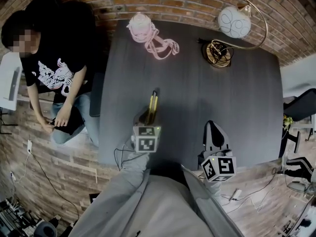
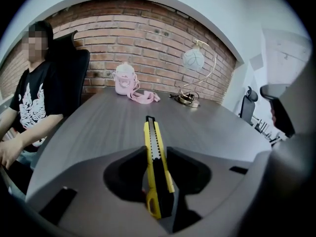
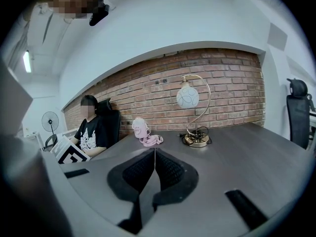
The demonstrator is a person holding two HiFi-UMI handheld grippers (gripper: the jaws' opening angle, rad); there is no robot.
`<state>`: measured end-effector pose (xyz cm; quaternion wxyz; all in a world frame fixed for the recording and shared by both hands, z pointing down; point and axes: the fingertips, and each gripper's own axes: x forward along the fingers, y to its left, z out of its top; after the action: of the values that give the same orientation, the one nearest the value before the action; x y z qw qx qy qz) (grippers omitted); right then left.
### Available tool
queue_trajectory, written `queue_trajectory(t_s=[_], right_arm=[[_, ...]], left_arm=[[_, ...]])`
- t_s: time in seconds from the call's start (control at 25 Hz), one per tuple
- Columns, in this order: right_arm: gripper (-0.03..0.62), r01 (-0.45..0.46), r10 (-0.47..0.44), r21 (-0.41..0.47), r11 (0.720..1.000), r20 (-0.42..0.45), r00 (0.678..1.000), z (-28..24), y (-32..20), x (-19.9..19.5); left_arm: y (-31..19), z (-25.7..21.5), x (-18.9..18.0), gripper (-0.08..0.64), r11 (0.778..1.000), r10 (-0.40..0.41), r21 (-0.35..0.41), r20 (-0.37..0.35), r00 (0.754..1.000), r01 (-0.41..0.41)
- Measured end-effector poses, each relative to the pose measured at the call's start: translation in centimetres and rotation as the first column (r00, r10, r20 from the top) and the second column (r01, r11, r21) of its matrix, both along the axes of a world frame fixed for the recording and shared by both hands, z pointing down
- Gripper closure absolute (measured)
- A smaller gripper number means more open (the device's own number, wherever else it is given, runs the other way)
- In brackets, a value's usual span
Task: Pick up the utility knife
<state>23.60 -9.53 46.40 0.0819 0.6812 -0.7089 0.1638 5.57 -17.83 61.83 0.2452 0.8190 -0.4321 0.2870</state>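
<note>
A dark grey table (image 1: 197, 93) stands against a brick wall (image 1: 173, 4). At its far edge are a pink bottle (image 1: 140, 24) with a looped strap and a brass lamp (image 1: 232, 22) with a round white shade. A person (image 1: 57, 68) in a black printed T-shirt sits at the table's left side, and an office chair (image 1: 301, 105) stands off to the right.

The left gripper (image 1: 149, 116) is over the near part of the table, tilted downward. Its jaws are clamped on the knife (image 1: 153, 104), a yellow and black one. The handle end sits deep between the dark pads. The blade end sticks out past the fingertips, pointing away from the wearer toward the bottle. In the left gripper view the knife (image 2: 154, 152) stands on edge, in line with the jaws, with its notched slider track facing up. Whether its tip touches the table cannot be told.

The right gripper (image 1: 213, 132) is over the near edge of the table, well to the right of the left one and apart from the knife. In the right gripper view its ribbed pads (image 3: 168, 169) meet along a thin seam, so the jaws are together and hold nothing. They point across the table toward the lamp.
</note>
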Motion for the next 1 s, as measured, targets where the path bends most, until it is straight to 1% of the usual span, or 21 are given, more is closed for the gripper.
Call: queue_trajectory(t_s=[0.36, 0.56, 0.8, 1.0], right_arm=[[0.571, 0.047, -0.047, 0.032, 0.998, -0.006, 0.999, -1.1, -2.4, -1.6], [0.571, 0.091, -0.091, 0.056, 0.994, -0.016, 0.996, -2.0, -3.7, -3.0], [0.571, 0.141, -0.139, 0.085, 0.986, -0.03, 0.99, -3.3, -4.9, -4.7], [0.571, 0.188, -0.184, 0.113, 0.976, -0.045, 0.982, -4.5, -5.8, -6.4]], left_arm=[[-2.7, -4.4, -2.5, 0.426, 0.995, -0.045, 0.087, -0.045, 0.998, 0.049], [-3.4, -7.5, -3.6, 0.426, 0.987, -0.049, 0.147, -0.071, 0.996, 0.059], [-3.9, -11.3, -5.2, 0.426, 0.969, -0.056, 0.234, -0.088, 0.995, 0.075], [-4.1, -15.2, -7.0, 0.426, 0.945, -0.08, 0.306, -0.137, 0.987, 0.119]])
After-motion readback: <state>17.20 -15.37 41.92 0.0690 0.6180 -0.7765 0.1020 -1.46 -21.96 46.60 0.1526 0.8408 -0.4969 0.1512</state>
